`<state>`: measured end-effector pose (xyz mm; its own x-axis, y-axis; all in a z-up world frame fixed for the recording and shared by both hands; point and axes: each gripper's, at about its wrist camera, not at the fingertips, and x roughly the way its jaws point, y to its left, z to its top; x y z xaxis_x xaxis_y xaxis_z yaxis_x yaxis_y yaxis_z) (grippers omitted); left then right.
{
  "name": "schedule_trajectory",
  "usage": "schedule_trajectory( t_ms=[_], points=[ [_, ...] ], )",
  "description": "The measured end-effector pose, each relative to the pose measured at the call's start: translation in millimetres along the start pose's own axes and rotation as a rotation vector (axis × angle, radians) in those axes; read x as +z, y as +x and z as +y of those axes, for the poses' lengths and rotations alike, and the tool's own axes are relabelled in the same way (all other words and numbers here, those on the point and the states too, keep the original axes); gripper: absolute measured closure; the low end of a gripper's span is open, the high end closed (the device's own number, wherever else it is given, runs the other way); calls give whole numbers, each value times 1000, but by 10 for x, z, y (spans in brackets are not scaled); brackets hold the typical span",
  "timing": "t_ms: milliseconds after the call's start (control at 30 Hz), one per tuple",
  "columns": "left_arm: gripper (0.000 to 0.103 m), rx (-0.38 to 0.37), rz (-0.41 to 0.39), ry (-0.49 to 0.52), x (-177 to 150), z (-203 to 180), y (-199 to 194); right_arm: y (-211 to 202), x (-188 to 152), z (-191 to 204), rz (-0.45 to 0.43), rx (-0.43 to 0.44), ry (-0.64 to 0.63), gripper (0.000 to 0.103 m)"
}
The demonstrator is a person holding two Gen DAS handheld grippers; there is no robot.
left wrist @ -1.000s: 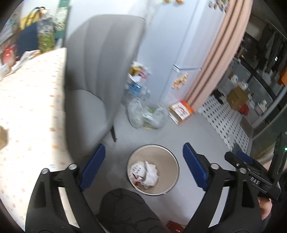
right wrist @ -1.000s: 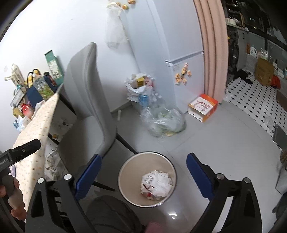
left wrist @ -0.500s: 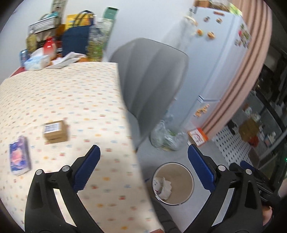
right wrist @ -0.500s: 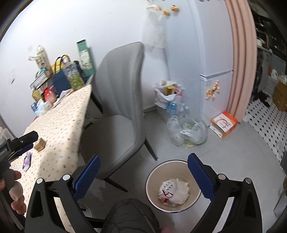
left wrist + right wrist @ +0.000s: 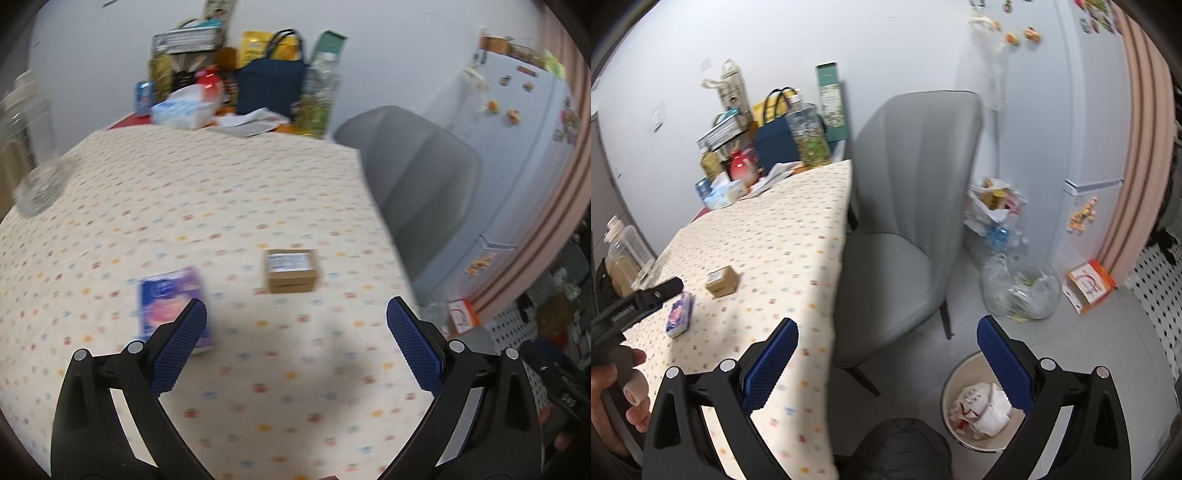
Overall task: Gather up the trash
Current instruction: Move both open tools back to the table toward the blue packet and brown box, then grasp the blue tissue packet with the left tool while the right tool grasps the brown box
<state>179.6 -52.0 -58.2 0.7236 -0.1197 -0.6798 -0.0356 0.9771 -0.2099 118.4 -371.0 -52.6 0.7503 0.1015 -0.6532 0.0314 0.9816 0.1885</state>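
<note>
A small brown cardboard box [image 5: 291,270] and a flat blue-purple packet [image 5: 170,300] lie on the dotted tablecloth [image 5: 184,192]. My left gripper [image 5: 295,347] hovers open above the cloth, just short of both, with nothing between its fingers. In the right wrist view the same box [image 5: 722,281] and packet [image 5: 679,314] show at the left. My right gripper [image 5: 886,354] is open and empty over the table's corner and the floor. A round bin [image 5: 955,384] at the lower right holds crumpled white paper [image 5: 982,408].
A grey chair [image 5: 905,206] stands between the table and a white fridge [image 5: 1052,110]. Clear bags of rubbish [image 5: 1019,288] and an orange box [image 5: 1089,286] sit on the floor. Bags, bottles and a tissue pack [image 5: 184,109] crowd the table's far end; a glass jar [image 5: 33,155] stands at the left.
Both grippers have swung up and left, away from the bin on the floor. The left one now looks over the tabletop, with the box and packet much closer.
</note>
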Motion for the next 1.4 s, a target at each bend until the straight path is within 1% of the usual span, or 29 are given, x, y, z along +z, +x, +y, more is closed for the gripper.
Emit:
schedule_trajectory(
  t_ms=[100, 233, 367, 567, 633, 733, 900, 967, 1000, 1033, 1067, 1100, 1167, 1233, 1267, 1333, 1400],
  points=[
    [6, 52, 6, -39, -10, 245, 5, 57, 26, 201, 4, 26, -27, 8],
    [6, 87, 34, -80, -47, 474, 64, 145, 43, 404, 16, 52, -52, 8],
    [6, 114, 60, -100, -104, 608, 120, 214, 51, 541, 23, 74, -69, 8],
    [6, 144, 98, -106, -139, 637, 249, 299, 47, 613, 38, 88, -80, 8],
    [6, 165, 103, -95, -148, 623, 288, 351, 48, 641, 46, 89, -82, 8],
    [6, 161, 117, -97, -157, 630, 358, 401, 46, 670, 54, 92, -83, 8],
    [6, 194, 117, -66, -176, 591, 405, 467, 72, 758, 61, 100, -97, 8],
    [13, 221, 111, -49, -180, 575, 401, 491, 83, 824, 63, 106, -110, 8],
    [26, 237, 108, -37, -181, 559, 398, 496, 84, 852, 63, 108, -116, 8],
    [36, 254, 107, -23, -181, 543, 395, 502, 86, 891, 62, 111, -124, 8],
    [40, 261, 106, -13, -180, 540, 387, 507, 90, 920, 61, 112, -130, 8],
    [47, 263, 105, -11, -177, 548, 377, 509, 94, 959, 61, 116, -138, 8],
    [50, 251, 100, -19, -173, 584, 351, 506, 100, 1038, 59, 126, -151, 8],
    [59, 227, 91, -30, -175, 629, 313, 506, 105, 1105, 58, 131, -163, 8],
    [62, 213, 85, -42, -174, 651, 291, 510, 110, 1144, 58, 134, -170, 8],
    [72, 182, 65, -69, -163, 711, 219, 521, 120, 1216, 60, 140, -182, 8],
    [74, 174, 54, -80, -156, 732, 184, 526, 130, 1299, 60, 144, -204, 8]
  ],
)
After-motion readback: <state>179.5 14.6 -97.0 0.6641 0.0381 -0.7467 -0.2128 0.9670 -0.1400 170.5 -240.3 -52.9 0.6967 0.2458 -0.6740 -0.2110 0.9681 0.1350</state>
